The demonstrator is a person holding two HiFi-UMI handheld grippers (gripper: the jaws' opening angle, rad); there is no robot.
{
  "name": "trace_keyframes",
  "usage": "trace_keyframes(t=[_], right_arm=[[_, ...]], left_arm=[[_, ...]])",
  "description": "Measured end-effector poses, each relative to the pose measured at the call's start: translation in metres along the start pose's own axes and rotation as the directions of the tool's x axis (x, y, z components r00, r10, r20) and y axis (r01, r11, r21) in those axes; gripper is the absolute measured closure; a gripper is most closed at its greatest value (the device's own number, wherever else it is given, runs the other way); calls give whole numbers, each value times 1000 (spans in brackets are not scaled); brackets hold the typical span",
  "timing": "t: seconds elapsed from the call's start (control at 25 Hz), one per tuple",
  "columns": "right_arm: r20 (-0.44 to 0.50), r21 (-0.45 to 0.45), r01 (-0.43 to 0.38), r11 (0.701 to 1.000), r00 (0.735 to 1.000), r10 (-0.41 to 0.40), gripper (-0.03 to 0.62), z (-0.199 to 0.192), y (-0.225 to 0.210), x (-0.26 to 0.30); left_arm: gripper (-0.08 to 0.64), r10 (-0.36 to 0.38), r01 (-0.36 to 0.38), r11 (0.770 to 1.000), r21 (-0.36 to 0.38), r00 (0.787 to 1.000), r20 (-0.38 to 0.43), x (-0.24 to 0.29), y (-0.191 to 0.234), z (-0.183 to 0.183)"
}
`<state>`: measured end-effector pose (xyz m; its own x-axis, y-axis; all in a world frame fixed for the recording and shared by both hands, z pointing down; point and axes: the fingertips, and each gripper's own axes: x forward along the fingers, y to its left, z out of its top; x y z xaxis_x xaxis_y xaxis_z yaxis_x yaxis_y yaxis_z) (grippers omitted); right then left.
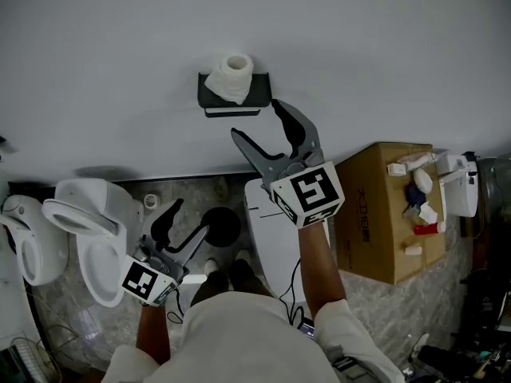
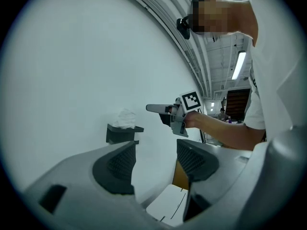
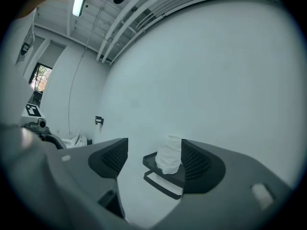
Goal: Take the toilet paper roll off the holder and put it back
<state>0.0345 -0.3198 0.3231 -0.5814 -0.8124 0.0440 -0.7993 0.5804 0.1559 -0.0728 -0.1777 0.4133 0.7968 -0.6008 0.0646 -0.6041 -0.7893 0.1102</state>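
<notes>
A white toilet paper roll (image 1: 232, 76) stands upright on a black wall holder (image 1: 255, 96) fixed to the white wall. My right gripper (image 1: 255, 118) is held up just below and right of the holder, open and apart from the roll, with nothing between its fingers. In the right gripper view the roll (image 3: 169, 156) and holder (image 3: 158, 181) show ahead between the open jaws of the right gripper (image 3: 153, 162). My left gripper (image 1: 190, 216) hangs low over the floor, open and empty. In the left gripper view, the roll (image 2: 125, 119) is far beyond the left gripper (image 2: 154, 162).
A white toilet (image 1: 88, 230) stands at the lower left, with another fixture (image 1: 24, 238) beside it. A cardboard box (image 1: 375, 222) with several small items on top sits at the right. A white bin (image 1: 271, 242) and a dark round object (image 1: 221, 226) lie below the holder.
</notes>
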Motion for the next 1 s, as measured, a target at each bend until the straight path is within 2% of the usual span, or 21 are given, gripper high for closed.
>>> trace_keyframes(t=[0.32,0.76,1.0], right_arm=[[-66,-2,0,1000,998,0,233,-20,-26,56],[-170,5,47,999,984,-46,225,-53,-48,111],[-237,-55,91,994,966,-102,258,-65,-53,123]], left_arm=[[305,6,-6,1000,-22,1000,-12,10,7,-8],[308,17,-18,1000,-26,999,-27,8,13,-15],[308,15,-16,1000,-27,999,-28,10,15,-16]])
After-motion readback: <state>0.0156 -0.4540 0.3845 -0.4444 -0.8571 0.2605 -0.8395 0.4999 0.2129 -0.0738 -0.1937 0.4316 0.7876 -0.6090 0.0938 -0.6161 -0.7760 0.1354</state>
